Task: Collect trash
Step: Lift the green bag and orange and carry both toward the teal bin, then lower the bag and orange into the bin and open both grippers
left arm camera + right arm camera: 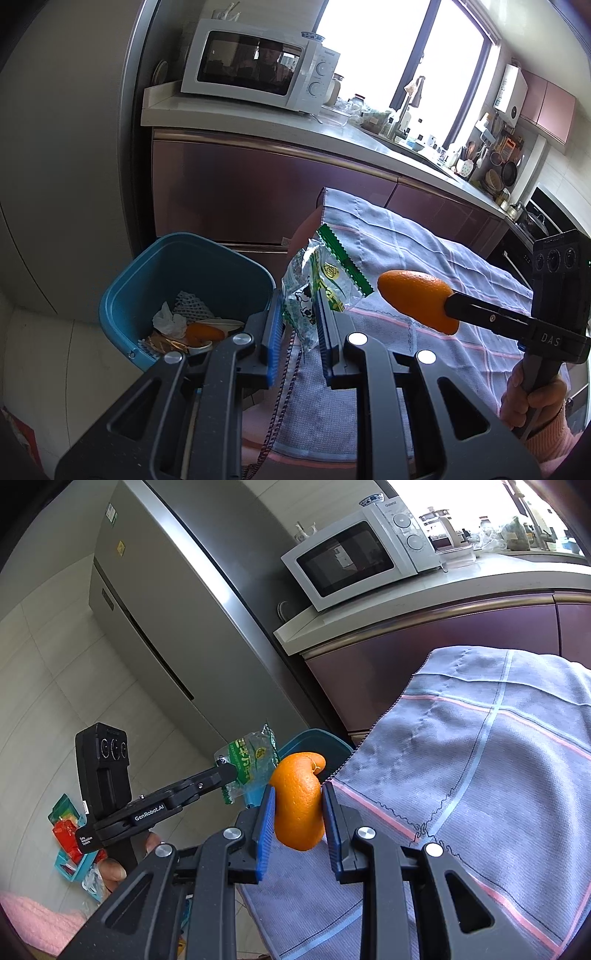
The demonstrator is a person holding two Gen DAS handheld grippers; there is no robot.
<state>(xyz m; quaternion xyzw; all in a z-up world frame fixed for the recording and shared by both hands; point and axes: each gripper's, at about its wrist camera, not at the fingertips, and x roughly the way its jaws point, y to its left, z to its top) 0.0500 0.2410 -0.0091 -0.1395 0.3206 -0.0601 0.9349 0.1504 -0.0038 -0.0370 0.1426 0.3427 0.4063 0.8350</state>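
Evidently both grippers carry trash toward the bin. Nearest in the left wrist view, the left gripper (297, 325) is clamped on a crumpled green wrapper (325, 280), which stands up from the pads at 12 o'clock, held clear of the cloth (424, 258) so it can go over the rim. At 3 o'clock the right gripper (448, 304) pinches an orange peel (417, 299) by one end, above the cloth; in its own view the right gripper (299, 808) has its blue pads pressed on both sides of the peel (299, 805). At 9 to 10 o'clock sits the blue bin (184, 258), below the table edge, already holding tissue, foam net and peel. The bin is open and nothing blocks it; the wrapper hangs just beside its rim, the peel farther off. Beyond stand a purple cabinet (258, 184), a microwave (258, 70) and a window.
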